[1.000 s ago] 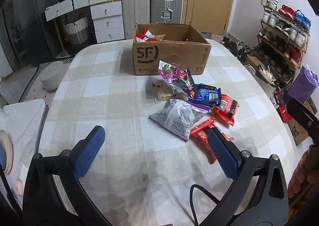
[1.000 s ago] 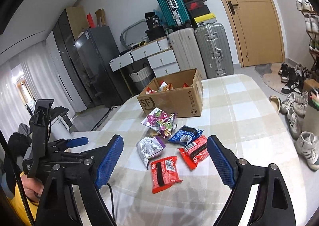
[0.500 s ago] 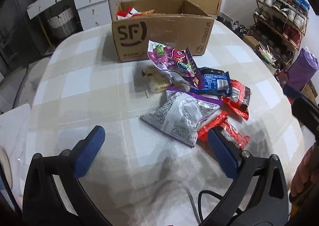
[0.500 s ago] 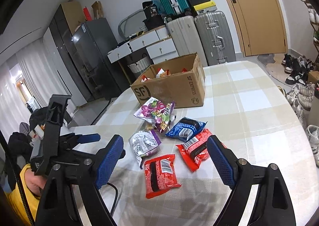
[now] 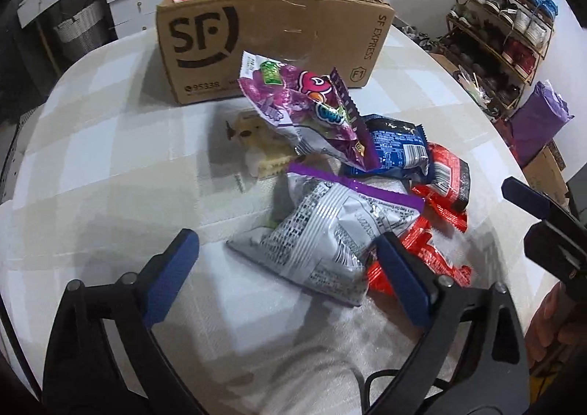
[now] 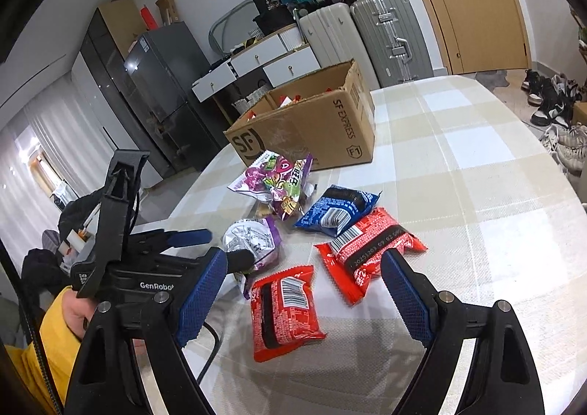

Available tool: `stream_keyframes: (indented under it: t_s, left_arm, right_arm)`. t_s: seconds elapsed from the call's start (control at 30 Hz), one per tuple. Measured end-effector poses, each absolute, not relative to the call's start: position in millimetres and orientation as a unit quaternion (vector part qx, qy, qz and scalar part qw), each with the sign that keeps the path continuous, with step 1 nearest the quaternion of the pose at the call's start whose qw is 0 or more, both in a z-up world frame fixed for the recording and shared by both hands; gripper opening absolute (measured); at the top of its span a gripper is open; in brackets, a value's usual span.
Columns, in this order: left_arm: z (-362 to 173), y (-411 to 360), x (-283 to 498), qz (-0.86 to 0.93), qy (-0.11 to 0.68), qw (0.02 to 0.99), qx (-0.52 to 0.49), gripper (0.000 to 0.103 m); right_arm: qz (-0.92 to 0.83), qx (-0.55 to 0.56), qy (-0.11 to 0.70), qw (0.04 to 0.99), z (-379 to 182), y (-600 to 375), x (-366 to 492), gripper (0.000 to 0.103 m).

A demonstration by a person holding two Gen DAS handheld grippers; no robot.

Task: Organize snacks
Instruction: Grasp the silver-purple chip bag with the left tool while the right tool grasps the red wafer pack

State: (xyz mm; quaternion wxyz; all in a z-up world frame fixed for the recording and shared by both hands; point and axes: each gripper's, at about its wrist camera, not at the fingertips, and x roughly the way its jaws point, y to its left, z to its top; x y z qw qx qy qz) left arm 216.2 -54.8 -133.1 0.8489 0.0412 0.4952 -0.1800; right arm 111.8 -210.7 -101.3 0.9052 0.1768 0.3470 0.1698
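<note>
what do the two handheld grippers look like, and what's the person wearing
Both are black plastic frames with silver bolts and two fingers faced with textured blue pads. The left gripper carries white "GenRobot" lettering and a tall black fin, with a black cable trailing beneath. The right gripper has the same build. The person's left arm wears a yellow sleeve.

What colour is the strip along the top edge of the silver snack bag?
Purple, on the silver snack bag; clearest in the left wrist view.

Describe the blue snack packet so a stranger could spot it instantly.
Start at the open cardboard box on the checked table. Loose snacks lie in front of it. The blue packet sits between the purple candy bag and a red packet; it is the only blue one.
</note>
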Motion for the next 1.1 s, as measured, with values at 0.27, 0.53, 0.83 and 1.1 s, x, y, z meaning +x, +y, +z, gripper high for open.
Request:
stream_keyframes:
  t_s: [0.27,0.53,0.83,1.1]
  left_arm:
    - [-136.6,-69.9,219.4,-0.217,0.479,0.849,0.048,0.067]
    - [-131.0,-83.2,206.1,-0.23,0.47,0.848,0.078,0.04]
    - [-121.3,-67.3,192.9,-0.226,0.466,0.854,0.062,0.035]
    - [-106.9,-42.5,176.4,-0.221,0.452,0.864,0.029,0.035]
  right_arm:
    - [0.172,0.183,0.356,0.9,-110.1,-211.6,116.0,0.087]
    - [0.177,0.184,0.358,0.898,-110.0,-209.0,117.5,0.087]
    - [0.176,0.181,0.372,0.893,-112.2,-203.6,119.6,0.087]
    - [0.18,0.158,0.403,0.883,-120.4,-184.4,121.7,0.087]
